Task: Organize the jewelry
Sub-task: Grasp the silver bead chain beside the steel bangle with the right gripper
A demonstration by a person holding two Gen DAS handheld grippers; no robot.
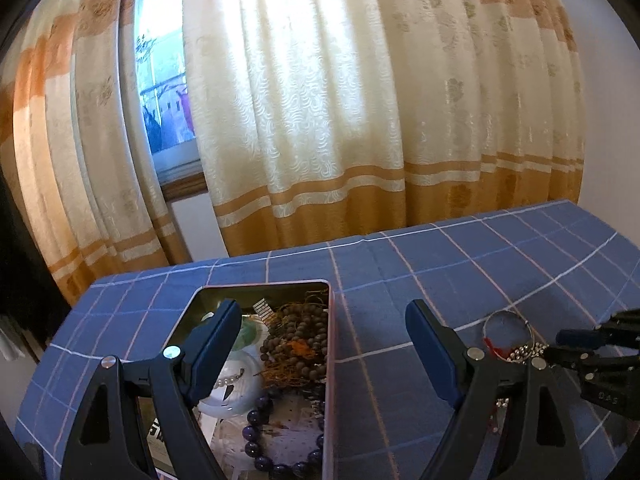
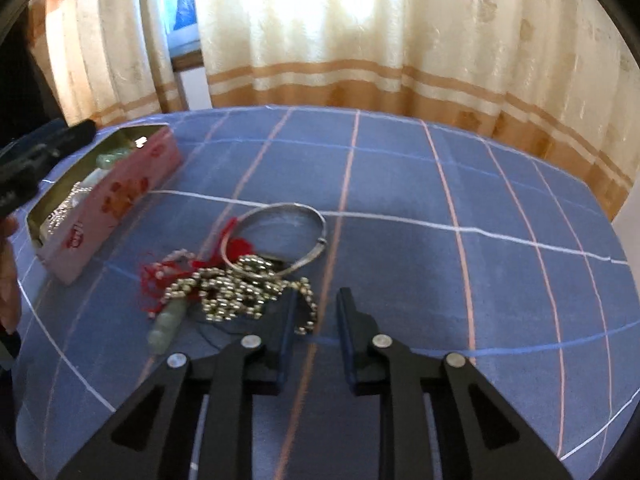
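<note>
A pink tin box (image 1: 331,360) lies open on the blue checked cloth. It holds a brown bead string (image 1: 298,338), a purple bead bracelet (image 1: 280,464) and a white round case (image 1: 232,392). My left gripper (image 1: 324,344) is open and empty, above the box's right side. The box also shows in the right wrist view (image 2: 116,196). A pile of loose jewelry lies on the cloth: a silver bangle (image 2: 280,236), a silver bead chain (image 2: 236,288), red cord (image 2: 160,276) and a green jade pendant (image 2: 168,322). My right gripper (image 2: 318,304) is open and empty, just right of the chain.
The table (image 2: 440,184) is covered by blue cloth with white and pink lines. Curtains (image 1: 320,100) and a window hang close behind its far edge. My right gripper also shows in the left wrist view (image 1: 592,348), beside the bangle (image 1: 508,332).
</note>
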